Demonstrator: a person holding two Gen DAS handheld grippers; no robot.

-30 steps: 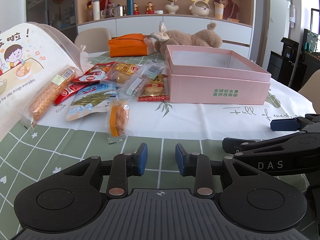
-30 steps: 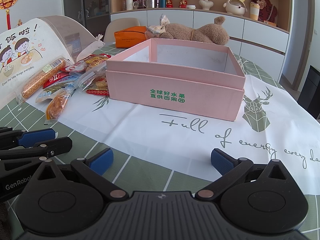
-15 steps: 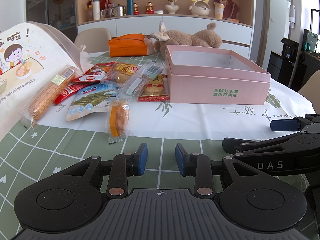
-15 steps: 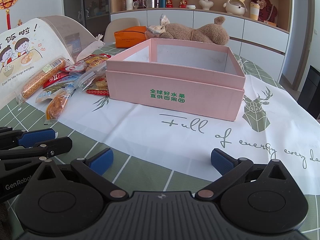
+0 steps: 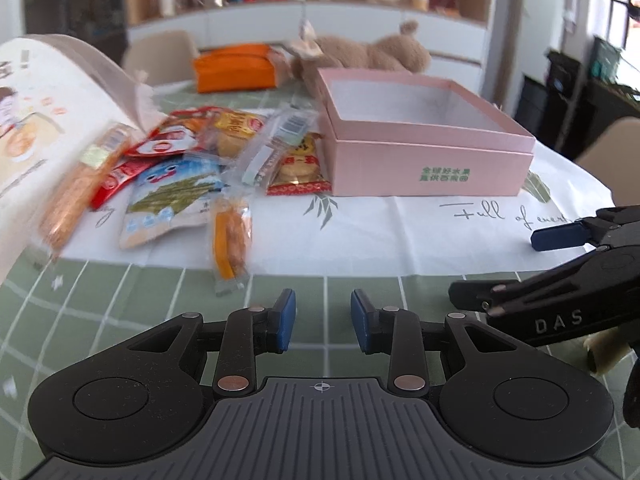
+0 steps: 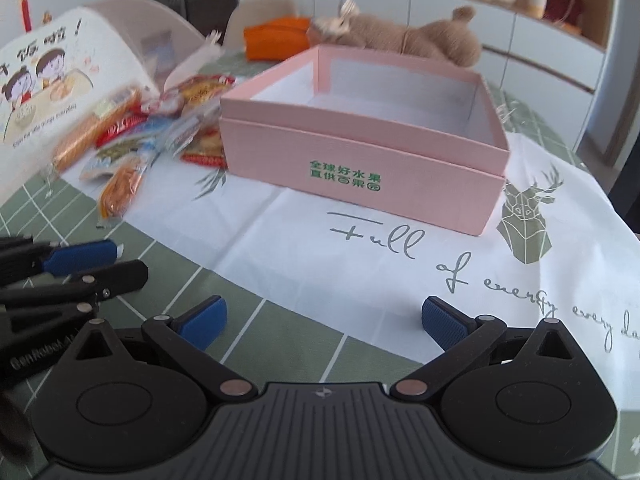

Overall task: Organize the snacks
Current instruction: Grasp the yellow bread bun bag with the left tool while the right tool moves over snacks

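The left gripper (image 5: pixel 323 326) sits low in its frame with jaws a narrow gap apart and nothing between them; the right gripper (image 6: pixel 324 322) has jaws spread wide, also empty. Snacks (image 5: pixel 192 168) lie heaped at centre left on the white cloth (image 5: pixel 380 236), touching the open pink box (image 5: pixel 424 160) just to their right.

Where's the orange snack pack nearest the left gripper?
In the left wrist view, the orange snack pack lies left of centre at the white cloth's near edge, just ahead of the left gripper, below the blue-green pack.
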